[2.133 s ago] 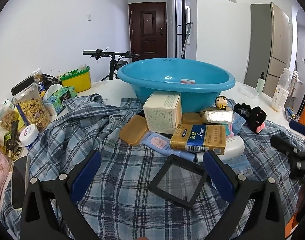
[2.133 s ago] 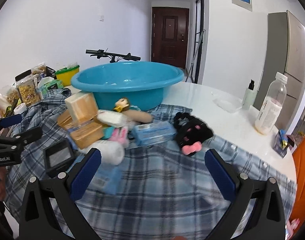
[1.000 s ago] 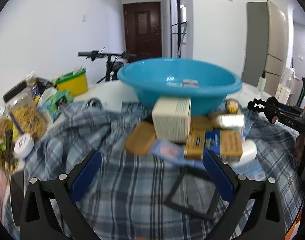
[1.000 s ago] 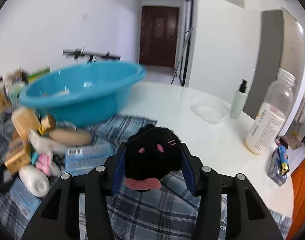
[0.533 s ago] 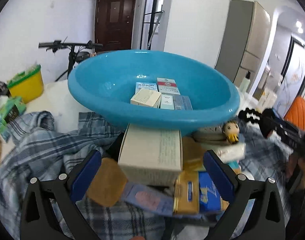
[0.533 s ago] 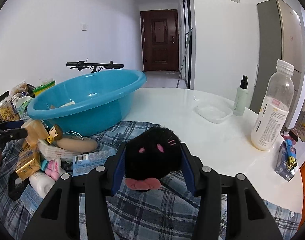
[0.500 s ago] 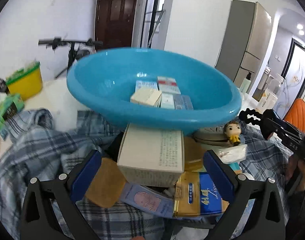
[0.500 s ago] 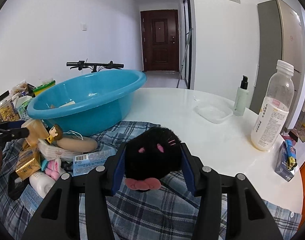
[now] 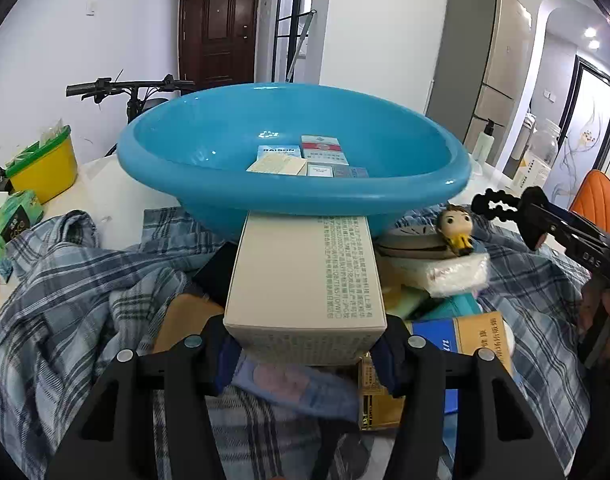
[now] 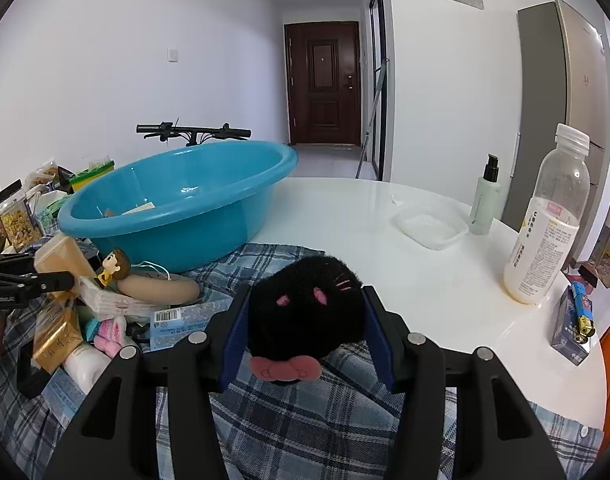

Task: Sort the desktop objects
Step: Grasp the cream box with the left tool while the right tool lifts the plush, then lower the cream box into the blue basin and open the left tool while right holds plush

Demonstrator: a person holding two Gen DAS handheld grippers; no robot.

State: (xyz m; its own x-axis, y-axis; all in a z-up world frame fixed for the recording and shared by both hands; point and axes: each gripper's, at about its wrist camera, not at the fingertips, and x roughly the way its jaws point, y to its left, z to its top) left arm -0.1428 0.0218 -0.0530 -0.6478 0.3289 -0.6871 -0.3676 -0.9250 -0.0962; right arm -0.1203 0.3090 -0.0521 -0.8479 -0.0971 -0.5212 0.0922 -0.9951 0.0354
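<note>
Two tools are each pinching something: the left tool (image 9: pixel 305 354) clamps a cream carton (image 9: pixel 305 280) just in front of the blue basin (image 9: pixel 445 184), above the clutter on the plaid shirt (image 9: pixel 65 288). The right tool (image 10: pixel 305 340) squeezes a black plush toy (image 10: pixel 305 316) over the shirt, beside the white bench (image 10: pixel 365 216).

Basin (image 9: pixel 233 192) bright blue. Box (image 9: pixel 305 280) cream, grey print. Cloth (image 10: pixel 305 420) blue-grey-white plaid. Plush toy (image 10: pixel 305 320) black, pink marks. Table (image 10: pixel 345 216) glossy white. Bin (image 9: pixel 45 168) yellow, green lid. Gripper pads (image 10: pixel 235 334) blue.
</note>
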